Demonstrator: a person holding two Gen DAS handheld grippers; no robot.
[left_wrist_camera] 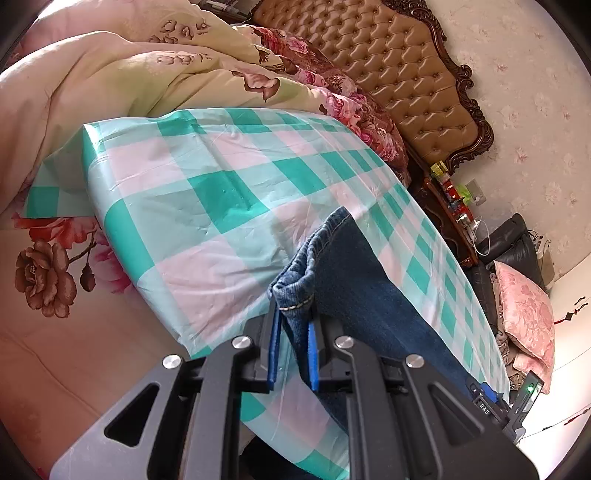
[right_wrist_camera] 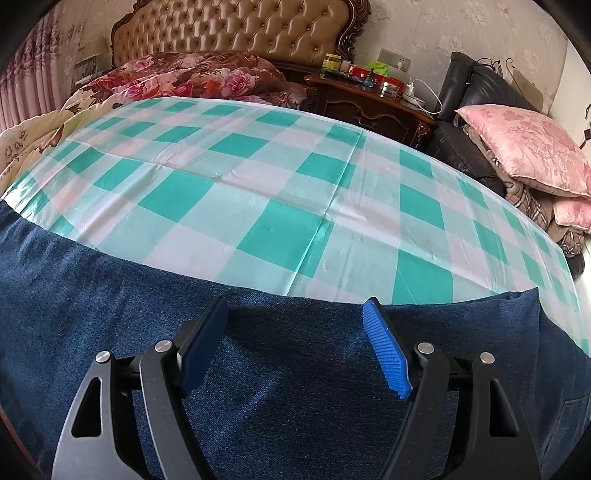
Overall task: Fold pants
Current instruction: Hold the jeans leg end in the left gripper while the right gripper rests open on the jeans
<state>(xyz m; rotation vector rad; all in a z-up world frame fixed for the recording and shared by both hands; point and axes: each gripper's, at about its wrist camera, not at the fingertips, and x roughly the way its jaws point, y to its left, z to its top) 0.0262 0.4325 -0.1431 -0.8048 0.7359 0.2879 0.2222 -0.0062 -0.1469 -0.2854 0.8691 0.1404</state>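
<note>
Dark blue jeans [left_wrist_camera: 354, 280] lie on a green and white checked cloth [left_wrist_camera: 207, 199]. My left gripper [left_wrist_camera: 293, 314] is shut on the hem end of a jeans leg, the bunched cuff sticking out between its blue pads. In the right wrist view the jeans [right_wrist_camera: 277, 369] spread wide across the near edge of the checked cloth [right_wrist_camera: 280, 206]. My right gripper [right_wrist_camera: 295, 314] is open just above the denim, its blue pads [right_wrist_camera: 384, 350] wide apart and holding nothing.
The cloth covers a bed with a tufted brown headboard [right_wrist_camera: 236, 26]. Floral quilts [left_wrist_camera: 110, 74] are piled at the far side. A dark nightstand [right_wrist_camera: 369, 99] with small items and a black sofa with pink pillows [right_wrist_camera: 524, 147] stand to the right.
</note>
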